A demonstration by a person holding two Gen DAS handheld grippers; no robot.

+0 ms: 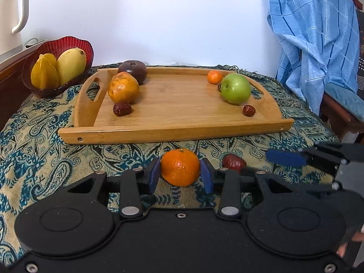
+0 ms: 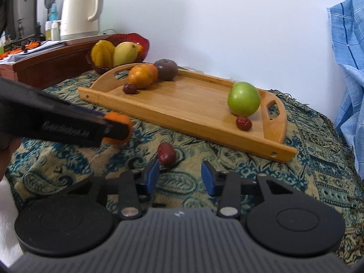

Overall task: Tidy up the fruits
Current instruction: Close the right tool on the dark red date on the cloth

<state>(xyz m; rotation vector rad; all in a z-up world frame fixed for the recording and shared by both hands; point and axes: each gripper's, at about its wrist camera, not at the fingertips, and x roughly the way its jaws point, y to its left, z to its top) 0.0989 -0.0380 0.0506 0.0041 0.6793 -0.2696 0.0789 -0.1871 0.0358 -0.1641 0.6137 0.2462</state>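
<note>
In the left wrist view my left gripper (image 1: 180, 175) is shut on a tangerine (image 1: 180, 167) that rests on the patterned cloth, one blue pad pressing each side. A red date (image 1: 234, 162) lies just right of it, with my right gripper's blue pad (image 1: 286, 158) beyond. In the right wrist view my right gripper (image 2: 180, 175) stands open. The date (image 2: 166, 154) lies just ahead of its left fingertip, and neither pad presses on it. The held tangerine (image 2: 115, 116) shows at the left. The wooden tray (image 1: 173, 134) holds an orange (image 1: 123, 89), a dark purple fruit (image 1: 133, 71), a green apple (image 1: 236, 88), a small tangerine (image 1: 214, 77) and dates.
A red bowl (image 1: 68, 43) with a mango and a starfruit stands left of the tray, next to a wooden cabinet bearing a white kettle (image 2: 79, 9). A blue checked cloth (image 1: 314, 45) hangs over a chair at the right. A white wall runs behind the tray.
</note>
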